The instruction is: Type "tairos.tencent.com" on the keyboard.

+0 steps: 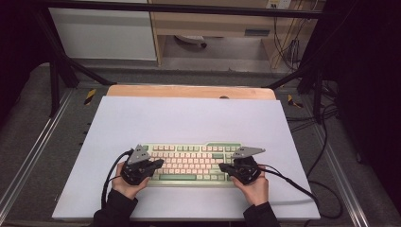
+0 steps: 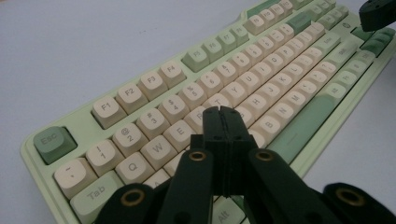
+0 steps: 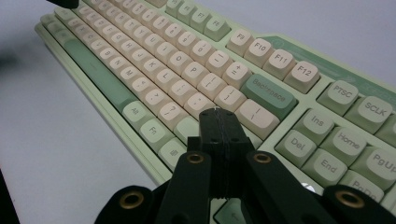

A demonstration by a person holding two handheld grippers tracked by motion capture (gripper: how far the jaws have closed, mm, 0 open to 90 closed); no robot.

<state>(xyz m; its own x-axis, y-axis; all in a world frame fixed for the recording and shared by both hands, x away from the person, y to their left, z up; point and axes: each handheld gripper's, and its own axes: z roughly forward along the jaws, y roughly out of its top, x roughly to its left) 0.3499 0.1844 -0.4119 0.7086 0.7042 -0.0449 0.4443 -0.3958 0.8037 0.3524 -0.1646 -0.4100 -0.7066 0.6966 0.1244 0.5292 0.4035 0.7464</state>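
Observation:
A pale green keyboard (image 1: 191,163) with cream and green keycaps lies on the white mat near the front of the table. My left gripper (image 1: 160,163) hovers over the keyboard's left end, jaws shut with nothing between them; in the left gripper view the left gripper (image 2: 224,111) tips sit above the letter keys of the keyboard (image 2: 289,70). My right gripper (image 1: 221,167) hovers over the right end, also shut and empty; in the right gripper view the right gripper (image 3: 217,112) tips sit above the keyboard (image 3: 154,51) near the Enter and Shift keys.
A white mat (image 1: 189,123) covers the wooden table (image 1: 189,91). Black cables (image 1: 302,189) trail from both grippers toward the table's front and right edge. Metal frame legs stand beyond the table.

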